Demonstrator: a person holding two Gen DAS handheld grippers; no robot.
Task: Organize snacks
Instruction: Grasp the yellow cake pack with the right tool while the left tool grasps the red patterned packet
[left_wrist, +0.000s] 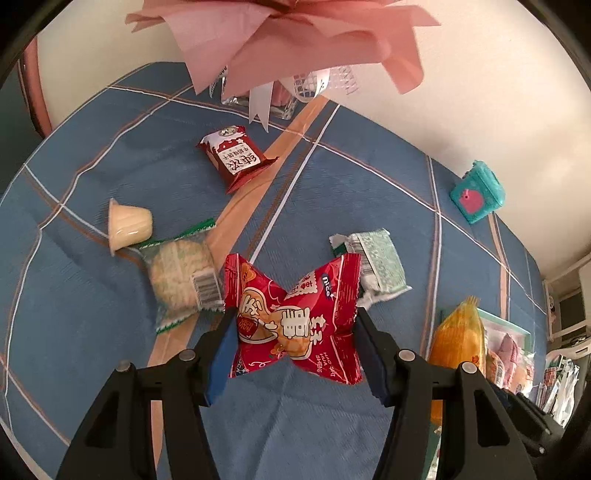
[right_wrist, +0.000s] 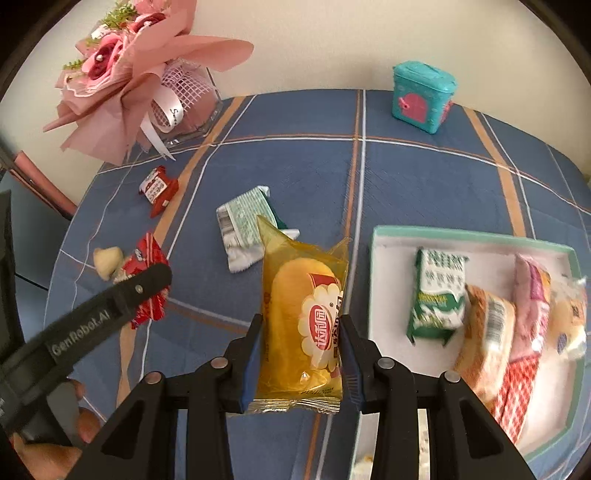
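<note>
Left claw (left_wrist: 295, 332) clamped on a red packet (left_wrist: 293, 317), pads pinching its middle so both ends flare out; lifted clear of the cloth (left_wrist: 110, 155), likely for carrying. Right claw (right_wrist: 301, 354) shut on a yellow cake pack (right_wrist: 301, 321), gripped across its width with the long end pointing ahead, also off the table.

Just right of the right claw, the tray (right_wrist: 380, 280), already holding a green packet (right_wrist: 437, 295) and several others stacked on edge against each other, presumably to save room. Bare tray floor nearest the claw, enough for the yellow pack, by the look of it.

Ahead of the left claw, still loose on the cloth: a clear-wrapped cracker (left_wrist: 181, 280) just to the left, a jelly cup (left_wrist: 127, 227) on its side beyond that, a pale green pack (left_wrist: 376, 266) ahead to the right, a dark red pack (left_wrist: 234, 157) farther ahead. Scattered, not yet sorted.

Far ahead, a bouquet (right_wrist: 122, 66) in a glass vase and a teal tin (right_wrist: 421, 96) by the wall, apart from the snacks and probably not part of the job.

Next, judging by the layout: both held packs into the tray, yellow first as the nearer.
</note>
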